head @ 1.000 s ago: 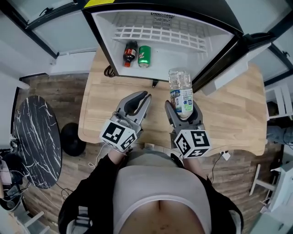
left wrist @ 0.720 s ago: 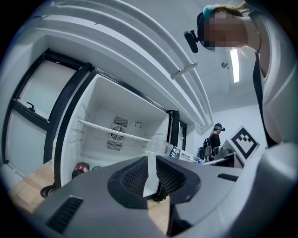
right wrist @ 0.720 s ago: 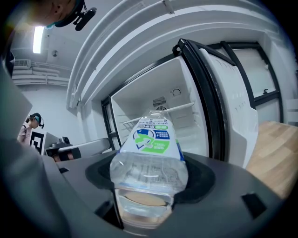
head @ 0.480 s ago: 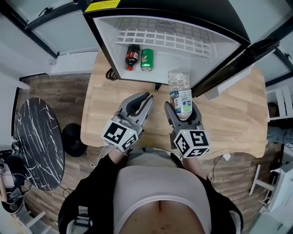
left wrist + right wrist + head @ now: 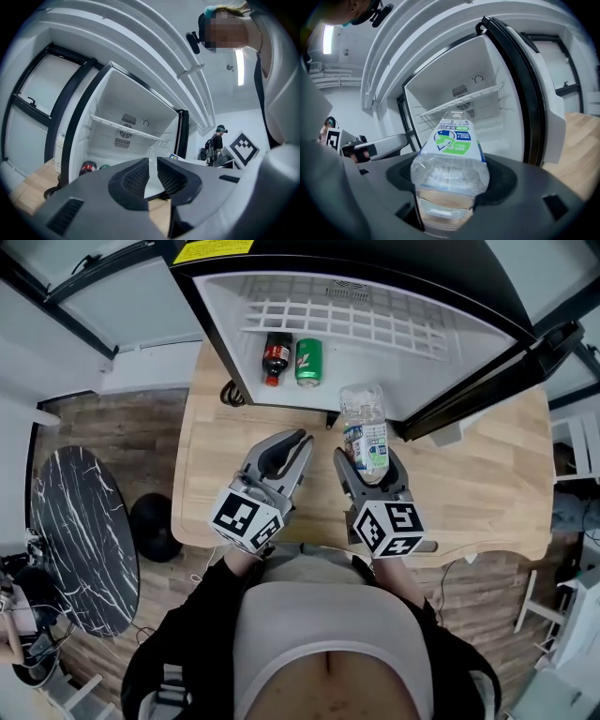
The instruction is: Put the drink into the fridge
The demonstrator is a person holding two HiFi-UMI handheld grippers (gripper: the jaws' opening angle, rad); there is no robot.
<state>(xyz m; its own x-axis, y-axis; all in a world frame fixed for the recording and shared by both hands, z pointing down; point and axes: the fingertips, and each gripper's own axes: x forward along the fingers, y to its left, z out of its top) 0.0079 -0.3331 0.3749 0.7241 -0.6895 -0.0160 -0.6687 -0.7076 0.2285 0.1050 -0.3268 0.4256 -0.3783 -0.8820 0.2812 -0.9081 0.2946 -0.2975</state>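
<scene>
Right gripper (image 5: pixel 367 465) — clamped on the bottle (image 5: pixel 366 427), now closer to the open fridge (image 5: pixel 403 381) ahead. Left gripper (image 5: pixel 291 448) — jaws nearly together, empty, alongside as before.

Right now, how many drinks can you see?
3: a dark soda bottle and a green can side by side on the fridge floor, and a clear bottle in the right gripper. Others may be hidden.

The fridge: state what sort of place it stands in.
Likely a lab or test room: a mini fridge stands open on a wooden table, and another headset-wearing person stands nearby.
</scene>
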